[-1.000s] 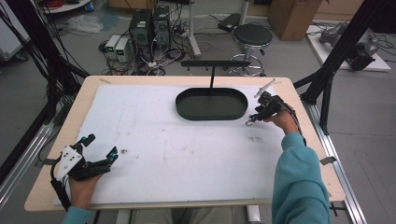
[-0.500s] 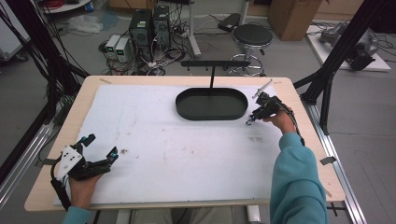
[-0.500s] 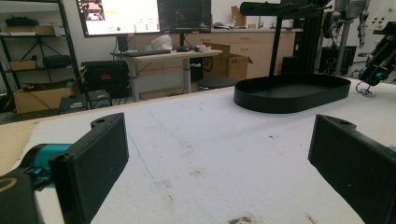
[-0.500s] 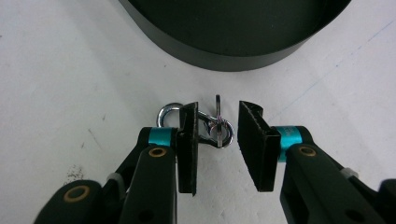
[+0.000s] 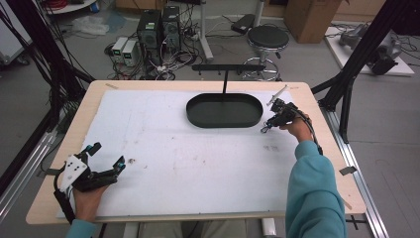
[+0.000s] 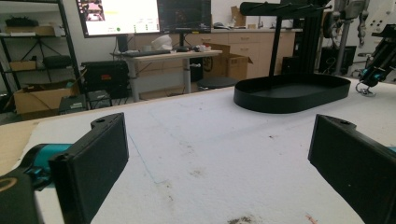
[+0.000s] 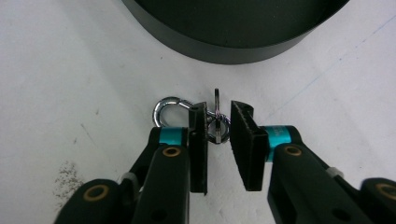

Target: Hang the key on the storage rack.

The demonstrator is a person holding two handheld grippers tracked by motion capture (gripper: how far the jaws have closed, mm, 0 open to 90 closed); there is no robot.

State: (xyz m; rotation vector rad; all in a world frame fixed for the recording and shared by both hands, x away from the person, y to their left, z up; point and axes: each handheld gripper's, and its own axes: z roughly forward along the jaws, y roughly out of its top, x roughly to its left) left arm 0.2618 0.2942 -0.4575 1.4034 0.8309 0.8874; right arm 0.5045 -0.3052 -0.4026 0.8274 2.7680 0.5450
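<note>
While the right gripper [image 7: 218,122] is lowered to the white tabletop [image 5: 198,163] just off the near right end of the black oval tray [image 5: 224,110], a small metal clasp [image 7: 215,122] lies between its jaws. In the right gripper view the jaws stand narrowly apart, with the clasp's ring and swivel in the gap; the left jaw appears to touch the metal, while a sliver of white shows between the clasp and the right jaw, so whether it is truly pinched cannot be told. A rounded silver loop of the clasp sticks out past the left jaw and rests on the tabletop, and a thin pin of it points toward the tray wall, close to it but not touching. In the high view the right gripper [image 5: 277,115] sits just beside the tray's right end, held by a hand in a teal sleeve [image 5: 313,193].

The left gripper [image 5: 94,166] rests well apart at the near left corner of the tabletop, its jaws spread wide with nothing between them; the left gripper view looks across bare white surface toward the tray [image 6: 292,92] and its upright stand [image 6: 276,42].
</note>
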